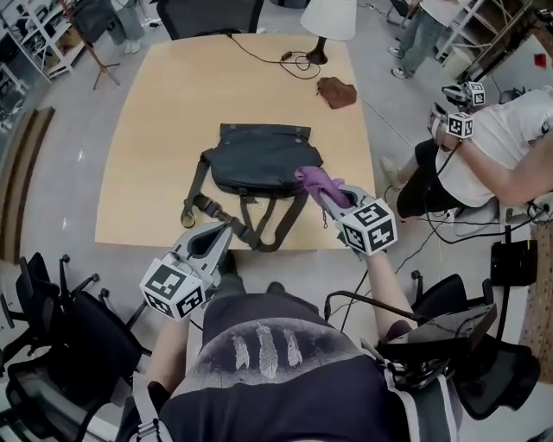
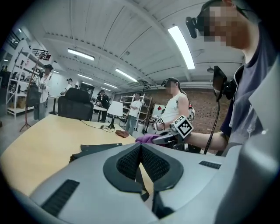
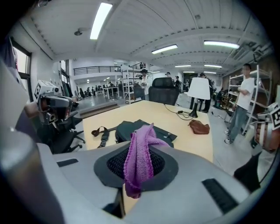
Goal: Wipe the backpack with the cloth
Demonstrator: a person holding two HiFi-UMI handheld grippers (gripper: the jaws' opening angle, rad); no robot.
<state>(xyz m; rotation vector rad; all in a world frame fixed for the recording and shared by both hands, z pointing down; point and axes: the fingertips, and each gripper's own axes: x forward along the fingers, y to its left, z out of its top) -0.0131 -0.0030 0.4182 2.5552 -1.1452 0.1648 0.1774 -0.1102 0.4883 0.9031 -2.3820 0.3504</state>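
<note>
– Holding anything, the right gripper [image 1: 321, 192]?
– Yes. Its jaws are clamped narrow on a purple knitted cloth [image 1: 311, 179]; its own view shows the cloth [image 3: 139, 153] pinched between the dark pads, one end sticking up, the other hanging below.
– And the left gripper [image 1: 226, 233]?
– Jaws brought together, pads meeting at the tips [image 2: 141, 151], with nothing between them. It sits low and left of centre in the head view, at the table's near edge, just beside a dark strap [image 1: 251, 231].
– Where's the backpack?
– The backpack [image 1: 259, 160] lies flat in the middle of the wooden table [image 1: 155, 112], straps trailing toward the bottom of the frame. The cloth is at its lower right corner.
– Anything else on the table?
– A brown pouch [image 1: 337, 91] at upper right, well apart from the bag, and a white lamp [image 1: 328, 19] at the top edge.
</note>
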